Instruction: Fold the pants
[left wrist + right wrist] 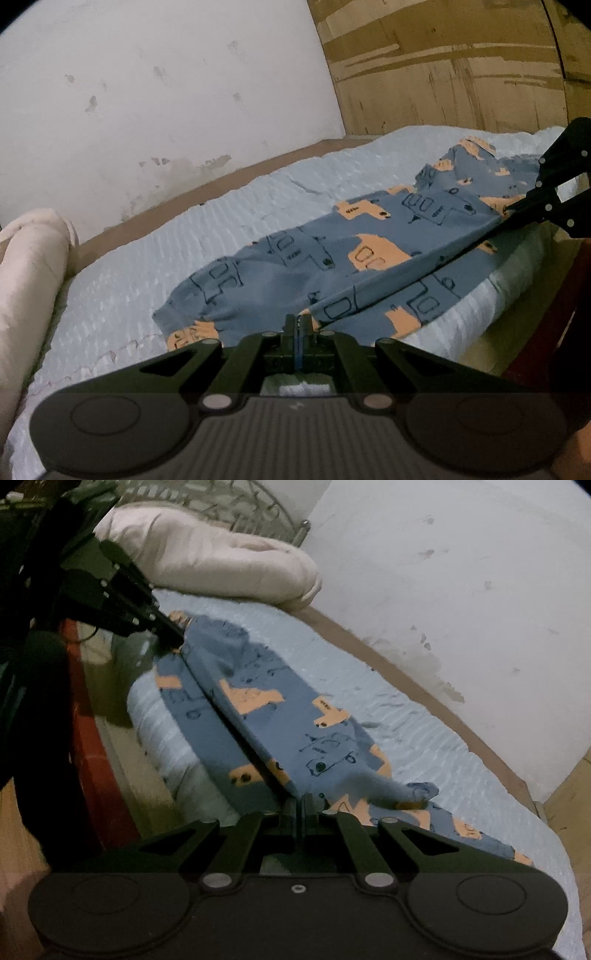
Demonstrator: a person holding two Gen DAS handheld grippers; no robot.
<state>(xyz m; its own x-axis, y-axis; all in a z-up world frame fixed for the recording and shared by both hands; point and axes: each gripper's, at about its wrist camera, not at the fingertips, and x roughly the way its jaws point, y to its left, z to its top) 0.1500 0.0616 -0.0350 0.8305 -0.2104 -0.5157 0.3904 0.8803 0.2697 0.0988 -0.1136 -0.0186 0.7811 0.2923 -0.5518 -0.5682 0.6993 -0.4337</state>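
Blue pants (332, 258) with orange and outlined vehicle prints lie on a light blue bed cover (166, 258). My left gripper (298, 321) is shut on the near edge of the pants at one end. My right gripper (300, 803) is shut on the same edge at the other end. The edge is stretched taut between them and lifted, with the upper layer over the lower one. The right gripper also shows in the left wrist view (517, 210), and the left gripper shows in the right wrist view (173, 635). The pants (266, 716) slope down toward the bed.
A rolled cream blanket (221, 554) lies at the bed's end by a metal headboard (240, 494). A stained white wall (147, 92) runs along the far side. A wooden wardrobe (443, 66) stands at the other end. The mattress edge (166, 738) drops to the floor.
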